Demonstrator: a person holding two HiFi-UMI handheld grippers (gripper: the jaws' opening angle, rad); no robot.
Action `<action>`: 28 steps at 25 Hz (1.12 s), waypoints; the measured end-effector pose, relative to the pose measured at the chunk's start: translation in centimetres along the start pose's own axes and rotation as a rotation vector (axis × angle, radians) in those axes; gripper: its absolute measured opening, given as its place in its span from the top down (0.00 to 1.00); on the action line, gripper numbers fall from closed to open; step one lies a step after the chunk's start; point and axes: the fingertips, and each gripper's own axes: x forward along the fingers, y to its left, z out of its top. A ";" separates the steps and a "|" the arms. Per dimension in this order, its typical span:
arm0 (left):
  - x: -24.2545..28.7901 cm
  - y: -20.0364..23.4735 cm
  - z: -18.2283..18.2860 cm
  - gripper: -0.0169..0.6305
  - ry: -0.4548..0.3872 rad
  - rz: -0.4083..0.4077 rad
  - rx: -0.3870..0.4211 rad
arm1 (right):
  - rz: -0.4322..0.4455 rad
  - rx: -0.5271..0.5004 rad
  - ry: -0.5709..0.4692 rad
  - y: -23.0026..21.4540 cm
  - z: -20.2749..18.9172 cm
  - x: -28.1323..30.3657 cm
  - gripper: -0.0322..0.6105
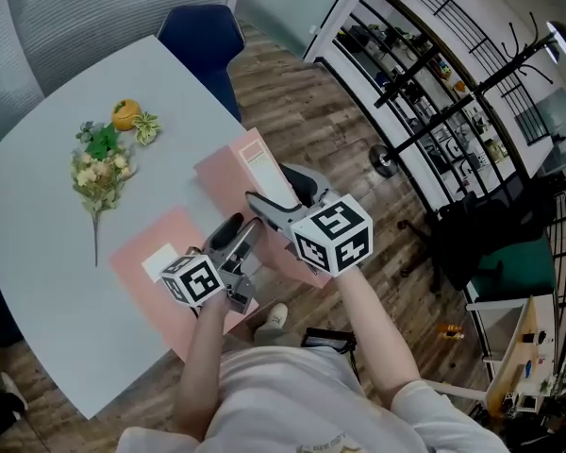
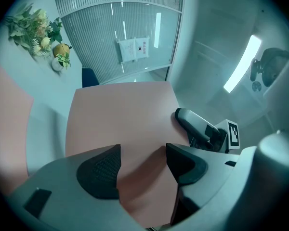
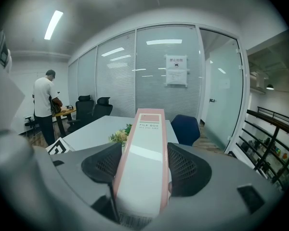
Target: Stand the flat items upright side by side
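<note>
I am gripping the held file box [image 3: 147, 153] with the right gripper [image 1: 285, 194]. Its two pads are pressing on either side of the narrow pink-and-white spine, at the end nearest me. The box is standing on edge by the near right side of the table [image 1: 47, 253], with the spine turned upward. Its long axis is pointing away from me toward the blue chair [image 1: 200, 34], and the printed label is sitting at the far end. I cannot tell whether its lower edge is resting on the tabletop.

One broad pink side is facing the left gripper [image 2: 142, 165], whose jaws are standing apart. That side is filling the space in front of them, and I am not seeing the pads pressing on it.

The flat file box [image 1: 141, 286] is lying just to the left on the table, broad side up with a white label showing. The left gripper is hanging over its near right part. A bunch of flowers [image 1: 102, 163] is lying well apart, farther along the table.
</note>
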 end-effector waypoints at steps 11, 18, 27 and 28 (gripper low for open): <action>-0.2 -0.3 0.4 0.52 -0.017 -0.006 -0.014 | -0.022 -0.006 -0.059 0.2 0.7 -0.7 0.47; -0.3 -0.3 0.6 0.52 -0.027 -0.013 -0.026 | -0.026 -0.015 -0.120 0.4 1.3 -1.1 0.47; -0.4 0.3 0.0 0.52 -0.007 -0.027 -0.035 | -0.041 -0.020 -0.239 0.4 1.7 -1.8 0.47; -0.4 0.3 0.0 0.52 -0.005 -0.023 -0.032 | -0.046 -0.020 -0.251 0.4 1.8 -1.9 0.47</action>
